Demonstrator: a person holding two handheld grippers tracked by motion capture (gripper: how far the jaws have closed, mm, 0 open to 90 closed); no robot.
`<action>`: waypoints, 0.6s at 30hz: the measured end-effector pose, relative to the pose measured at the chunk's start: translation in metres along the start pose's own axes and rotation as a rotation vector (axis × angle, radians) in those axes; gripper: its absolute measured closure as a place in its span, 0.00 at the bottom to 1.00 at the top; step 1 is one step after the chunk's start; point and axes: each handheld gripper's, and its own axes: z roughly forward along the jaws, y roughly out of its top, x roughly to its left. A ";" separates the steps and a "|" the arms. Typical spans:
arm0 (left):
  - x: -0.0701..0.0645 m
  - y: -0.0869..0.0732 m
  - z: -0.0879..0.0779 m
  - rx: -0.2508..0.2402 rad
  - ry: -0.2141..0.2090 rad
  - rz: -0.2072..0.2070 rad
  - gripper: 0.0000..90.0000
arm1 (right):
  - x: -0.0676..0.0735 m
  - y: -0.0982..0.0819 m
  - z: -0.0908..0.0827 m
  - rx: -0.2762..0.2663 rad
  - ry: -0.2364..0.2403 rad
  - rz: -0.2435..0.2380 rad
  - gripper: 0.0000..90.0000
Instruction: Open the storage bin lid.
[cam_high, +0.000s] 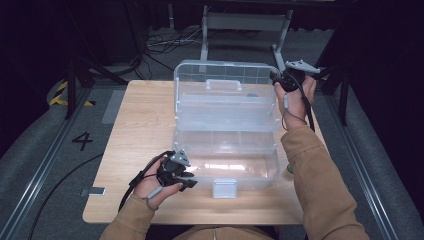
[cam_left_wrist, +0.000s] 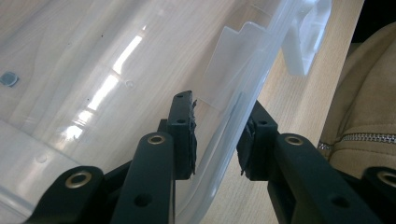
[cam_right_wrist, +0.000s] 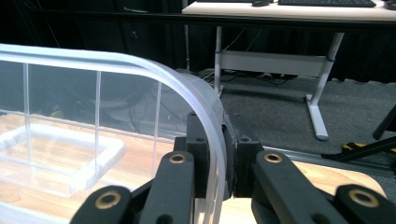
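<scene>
Box: a clear plastic storage box stands open on the wooden table, its base toward the person and its lid raised upright at the far side.
Lid details: a moulded carry handle sits on the lid's outer face; in the right gripper view the lid shows thin ribs and a curved top corner.
Latch: a white latch hangs from the middle of the base's front wall, at the near table edge.
Left hand: it comes in from the bottom left, sleeve low over the table edge, wrist turned inward so that the tool points toward the box's near left corner.
Left gripper: it straddles the base's front rim; in the left gripper view the gripper has one jaw inside the wall and one outside, with a small gap showing at the inner pad, so the grip looks loose rather than clamped.
Right hand: it reaches forward along the box's right side, forearm stretched over the table, hand raised to the lid's upper right corner.
Right gripper: it is clenched on the lid's top right corner; in the right gripper view the gripper has both pads pressed against the curved rim.
</scene>
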 end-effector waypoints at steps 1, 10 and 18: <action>0.000 0.000 0.000 0.000 0.000 -0.001 0.78 | 0.000 0.000 0.001 -0.001 0.002 -0.001 0.91; 0.000 0.000 0.000 0.001 -0.003 -0.005 0.78 | -0.001 -0.002 0.010 0.007 -0.008 -0.011 0.92; 0.001 0.001 0.000 0.006 -0.007 -0.007 0.78 | -0.003 -0.005 0.017 -0.003 0.000 -0.025 0.92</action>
